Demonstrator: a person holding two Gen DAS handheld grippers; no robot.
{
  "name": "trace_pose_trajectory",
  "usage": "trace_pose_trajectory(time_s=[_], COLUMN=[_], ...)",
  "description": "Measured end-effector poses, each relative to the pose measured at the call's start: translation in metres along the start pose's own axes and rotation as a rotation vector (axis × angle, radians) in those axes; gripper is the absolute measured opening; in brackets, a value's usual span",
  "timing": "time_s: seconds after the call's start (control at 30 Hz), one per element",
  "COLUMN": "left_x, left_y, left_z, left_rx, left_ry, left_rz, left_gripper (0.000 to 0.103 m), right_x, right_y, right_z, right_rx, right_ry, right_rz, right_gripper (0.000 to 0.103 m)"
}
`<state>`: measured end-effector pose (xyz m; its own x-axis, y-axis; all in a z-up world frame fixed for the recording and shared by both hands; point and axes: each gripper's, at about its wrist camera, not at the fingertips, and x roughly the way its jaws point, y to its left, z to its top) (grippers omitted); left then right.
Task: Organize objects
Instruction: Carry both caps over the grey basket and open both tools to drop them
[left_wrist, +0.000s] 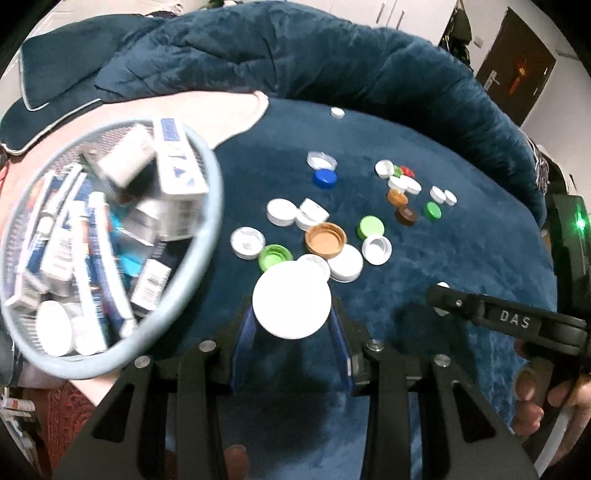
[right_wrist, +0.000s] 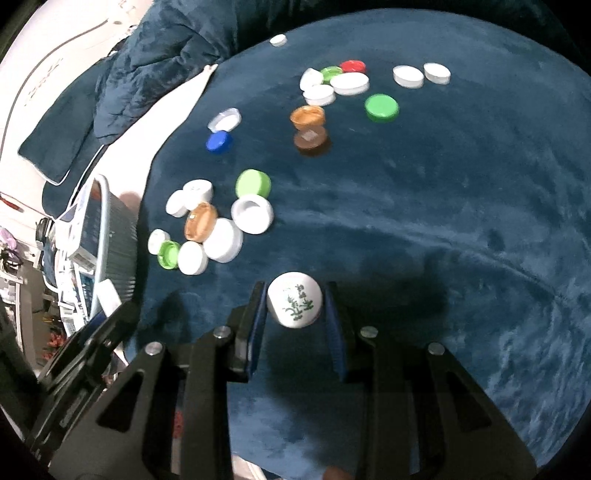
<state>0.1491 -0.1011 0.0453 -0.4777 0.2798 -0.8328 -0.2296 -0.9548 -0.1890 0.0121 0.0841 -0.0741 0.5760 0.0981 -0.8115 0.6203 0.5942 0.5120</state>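
Several loose bottle caps, white, green, orange, brown, blue and red, lie scattered on a dark blue plush cover (left_wrist: 461, 236). My left gripper (left_wrist: 292, 320) is shut on a large plain white cap (left_wrist: 291, 300) and holds it above the cover, just right of a round mesh basket (left_wrist: 207, 243). My right gripper (right_wrist: 294, 308) is shut on a white cap with green print (right_wrist: 294, 304), held above the cover near the cluster of caps (right_wrist: 218, 229). The right gripper also shows in the left wrist view (left_wrist: 439, 295), low at the right.
The basket is full of small boxes, tubes (left_wrist: 99, 258) and white lids; in the right wrist view it stands at the left edge (right_wrist: 107, 229). A rumpled blue blanket (left_wrist: 295, 48) rises behind. A second group of caps (left_wrist: 402, 188) lies farther back.
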Motion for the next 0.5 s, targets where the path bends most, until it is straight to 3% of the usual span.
trace_pose_trajectory(time_s=[0.2, 0.5], left_x=[-0.031, -0.052], left_y=[0.036, 0.117], left_z=[0.002, -0.002], left_rx=[-0.073, -0.261], left_ry=[-0.052, -0.090], left_rz=[0.035, 0.155], left_gripper=[0.040, 0.040], right_x=[-0.005, -0.004], right_y=[0.047, 0.140], right_z=[-0.003, -0.011], right_rx=[-0.079, -0.236], right_ry=[-0.009, -0.013], right_rz=[0.037, 0.126], right_gripper=[0.031, 0.031])
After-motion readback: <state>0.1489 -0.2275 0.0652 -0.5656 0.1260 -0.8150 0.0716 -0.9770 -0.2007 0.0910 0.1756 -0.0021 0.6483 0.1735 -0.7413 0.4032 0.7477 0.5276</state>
